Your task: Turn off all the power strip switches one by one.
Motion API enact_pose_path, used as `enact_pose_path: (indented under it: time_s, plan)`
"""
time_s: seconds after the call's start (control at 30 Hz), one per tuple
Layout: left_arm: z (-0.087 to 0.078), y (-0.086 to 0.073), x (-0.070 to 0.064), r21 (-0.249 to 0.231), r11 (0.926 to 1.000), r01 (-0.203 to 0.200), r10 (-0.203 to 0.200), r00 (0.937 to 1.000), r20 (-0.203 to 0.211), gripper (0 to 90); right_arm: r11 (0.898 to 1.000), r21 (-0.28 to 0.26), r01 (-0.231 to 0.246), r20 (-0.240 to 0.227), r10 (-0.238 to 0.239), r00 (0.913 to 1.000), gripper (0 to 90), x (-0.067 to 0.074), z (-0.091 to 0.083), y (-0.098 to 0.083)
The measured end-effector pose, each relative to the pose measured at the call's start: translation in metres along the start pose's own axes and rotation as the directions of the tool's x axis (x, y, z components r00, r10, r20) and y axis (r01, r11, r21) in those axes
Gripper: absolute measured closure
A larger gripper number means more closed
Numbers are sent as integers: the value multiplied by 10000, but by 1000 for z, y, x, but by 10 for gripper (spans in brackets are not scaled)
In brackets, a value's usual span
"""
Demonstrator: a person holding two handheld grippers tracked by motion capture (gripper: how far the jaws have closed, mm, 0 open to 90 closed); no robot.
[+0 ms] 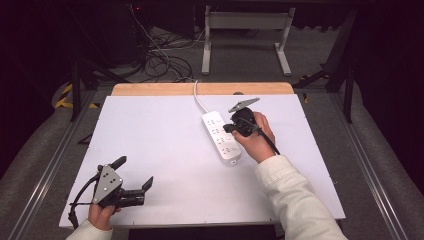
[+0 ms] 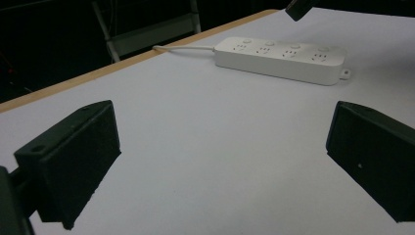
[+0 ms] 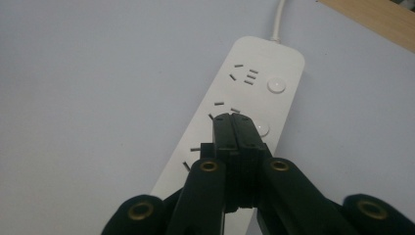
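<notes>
The wide white table point(image 1: 165, 165), with a strip of bare wood along its far edge, carried one thing: a long white plastic power strip point(image 1: 221, 137) with four sockets, each with a round white button beside it. It lay right of the table's middle, its white cord point(image 1: 199, 100) running off over the far edge. Nothing was plugged into any socket, and no box, tray or other container stood on the table.

The right claw point(image 3: 237, 131) was pressed shut, jaws together with nothing between them, its tip down on the strip at the second socket from the cord end, just beside that socket's round switch button point(image 3: 262, 129). Whether the tip actually touched the button could not be told from the right gripper view. By my reading the work was pressing the switches, and this one was under way or about to be done; nothing showed which buttons were already set, so progress could not be judged further.

The left claw point(image 1: 134, 172) hung wide open and empty near the table's near left corner, well apart from the strip.
</notes>
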State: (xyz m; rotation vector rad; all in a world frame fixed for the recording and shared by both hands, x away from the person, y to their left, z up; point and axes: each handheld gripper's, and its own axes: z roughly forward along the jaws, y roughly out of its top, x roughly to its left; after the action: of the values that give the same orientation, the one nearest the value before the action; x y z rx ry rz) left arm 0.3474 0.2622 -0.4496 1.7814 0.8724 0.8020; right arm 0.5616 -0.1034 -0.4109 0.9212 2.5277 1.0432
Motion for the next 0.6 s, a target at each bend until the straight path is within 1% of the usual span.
enact_pose_path:
  time_s: [0.07,0.2,0.33,0.37,0.43,0.47,0.5,0.6]
  plan:
    - [0,0,0,24,9999,-104,104,9999,-8,3,10000,11,8,25,-8,10000,900,-1,-1,1]
    - [1,0,0,15,10000,-40,40,10000,6,3,10000,39,17,119,-17,9999,900,-4,1,4]
    - [1,0,0,40,10000,-5,5,10000,1,4,9999,-116,-71,79,72,9999,900,-10,5,8]
    - [1,0,0,51,10000,-24,24,10000,4,3,9998,-194,-63,124,65,9999,900,-12,6,8]
    - [1,0,0,62,10000,-10,10,10000,7,3,9996,-208,-200,56,201,9998,900,-16,10,6]
    - [1,-1,0,71,10000,-6,6,10000,11,3,9996,-177,-203,94,205,9997,900,-17,12,6]
    - [1,-1,1,76,10000,-5,5,10000,10,3,9999,-132,-105,93,106,9999,900,-19,15,5]
    - [1,-1,1,82,10000,-19,19,10000,12,3,9998,-155,-155,83,157,9998,900,-21,21,4]
